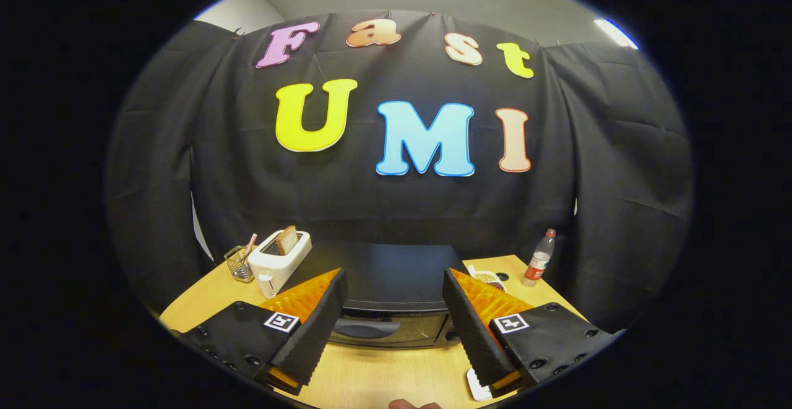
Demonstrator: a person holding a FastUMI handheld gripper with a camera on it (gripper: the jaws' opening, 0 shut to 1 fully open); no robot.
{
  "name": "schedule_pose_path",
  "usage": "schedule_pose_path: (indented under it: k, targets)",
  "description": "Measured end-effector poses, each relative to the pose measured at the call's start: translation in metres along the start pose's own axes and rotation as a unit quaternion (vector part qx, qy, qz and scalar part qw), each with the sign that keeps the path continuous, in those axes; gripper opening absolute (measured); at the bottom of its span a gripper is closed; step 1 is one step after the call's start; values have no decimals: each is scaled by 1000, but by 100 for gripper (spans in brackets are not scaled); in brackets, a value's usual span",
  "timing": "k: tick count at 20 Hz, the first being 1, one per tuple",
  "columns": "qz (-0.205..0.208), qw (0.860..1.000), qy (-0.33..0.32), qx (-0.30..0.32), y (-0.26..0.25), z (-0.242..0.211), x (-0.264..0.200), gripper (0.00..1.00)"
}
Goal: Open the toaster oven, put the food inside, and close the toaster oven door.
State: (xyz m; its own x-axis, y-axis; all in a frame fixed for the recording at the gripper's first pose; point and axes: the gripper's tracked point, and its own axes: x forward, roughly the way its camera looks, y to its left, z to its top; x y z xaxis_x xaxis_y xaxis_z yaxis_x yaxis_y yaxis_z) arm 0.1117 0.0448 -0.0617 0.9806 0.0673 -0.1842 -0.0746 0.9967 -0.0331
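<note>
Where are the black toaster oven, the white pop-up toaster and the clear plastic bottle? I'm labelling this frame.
Black toaster oven (387, 273), gripper view, on its top panel.
White pop-up toaster (279, 260), gripper view, on its side wall.
Clear plastic bottle (539, 262), gripper view, on its body.

Gripper view — above table (383, 378), faces toaster oven (390, 291) — near.

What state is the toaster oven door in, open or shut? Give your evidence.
Shut. The toaster oven door stands upright, flush with its front, handle across the top. The gripper is open, fingers apart, touching nothing.
</note>
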Motion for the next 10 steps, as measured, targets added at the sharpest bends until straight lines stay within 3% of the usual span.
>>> schedule_pose_path:
  k: [3, 10]
  targets:
    - [20, 999, 23, -14, 10, -19, 17, 98]
    - [24, 998, 60, -12, 21, -53, 49, 98]
